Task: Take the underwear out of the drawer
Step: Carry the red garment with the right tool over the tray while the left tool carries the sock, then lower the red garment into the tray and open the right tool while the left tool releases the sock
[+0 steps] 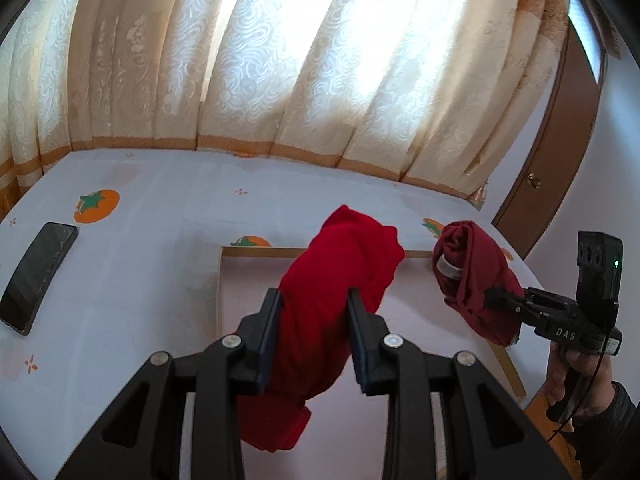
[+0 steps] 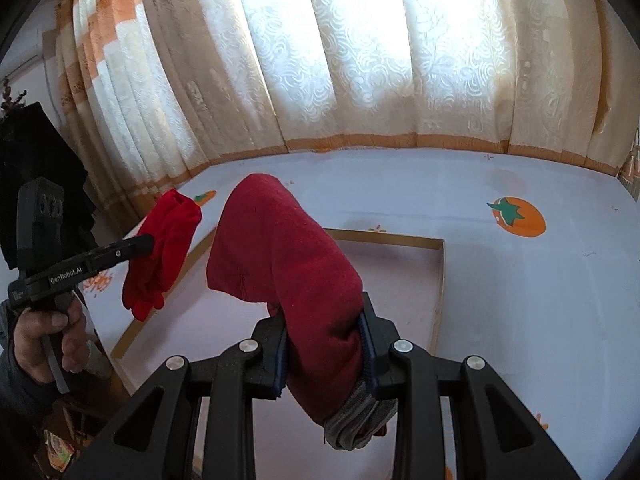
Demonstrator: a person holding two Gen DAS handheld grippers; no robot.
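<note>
Left wrist view: bright red underwear point(image 1: 336, 300) is squeezed in the left gripper point(image 1: 314, 300), lifted above the drawer point(image 1: 224, 280). Dark red underwear point(image 2: 288, 264) is pinched in the right gripper point(image 2: 324, 320). Both probably need to be put down on the bed point(image 2: 520, 288) next.

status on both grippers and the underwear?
Left gripper shut on bright red underwear, lifted above the drawer. Right gripper shut on dark red underwear, also lifted. Phone off to the side; nothing in the way.
</note>
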